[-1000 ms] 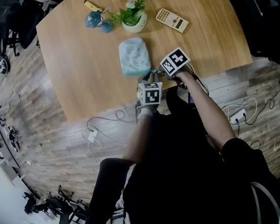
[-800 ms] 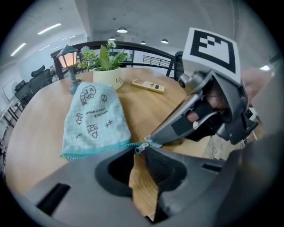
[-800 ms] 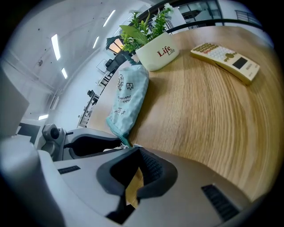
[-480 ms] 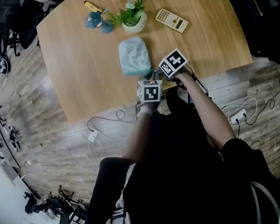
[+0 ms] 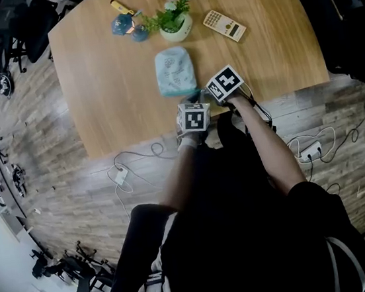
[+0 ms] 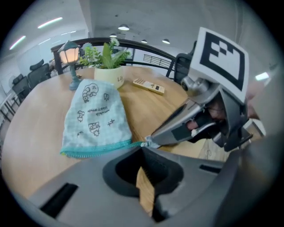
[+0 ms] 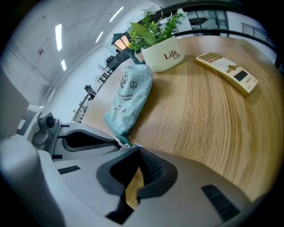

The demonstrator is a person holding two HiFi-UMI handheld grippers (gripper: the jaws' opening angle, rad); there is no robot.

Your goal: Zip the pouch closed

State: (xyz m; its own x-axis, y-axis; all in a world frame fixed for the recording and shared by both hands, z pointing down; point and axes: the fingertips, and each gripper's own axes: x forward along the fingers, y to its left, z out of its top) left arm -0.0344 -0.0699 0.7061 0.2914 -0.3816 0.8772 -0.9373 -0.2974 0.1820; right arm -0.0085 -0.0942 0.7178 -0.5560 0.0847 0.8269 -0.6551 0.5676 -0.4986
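Observation:
The light blue pouch (image 5: 175,73) lies flat on the wooden table (image 5: 109,98), its teal zipper edge (image 6: 100,149) toward me and looking closed along its length. In the left gripper view my left gripper (image 6: 143,149) is shut at the pouch's (image 6: 95,117) near right corner. My right gripper (image 6: 177,128) comes in from the right, its tip on the small metal zipper pull (image 6: 145,143). The right gripper view shows the right gripper (image 7: 136,149) shut at the zipper end of the pouch (image 7: 128,95), with the left gripper (image 7: 84,139) beside it. Both grippers (image 5: 193,99) (image 5: 201,95) meet there in the head view.
A white potted plant (image 5: 175,26) stands just beyond the pouch. A calculator (image 5: 224,26) lies at the back right, and a small lamp with blue objects (image 5: 123,26) at the back left. The table's front edge (image 5: 155,137) runs close under the grippers. Cables lie on the floor.
Both grippers have shifted only slightly, staying at the pouch's near right corner. The pouch has not moved.

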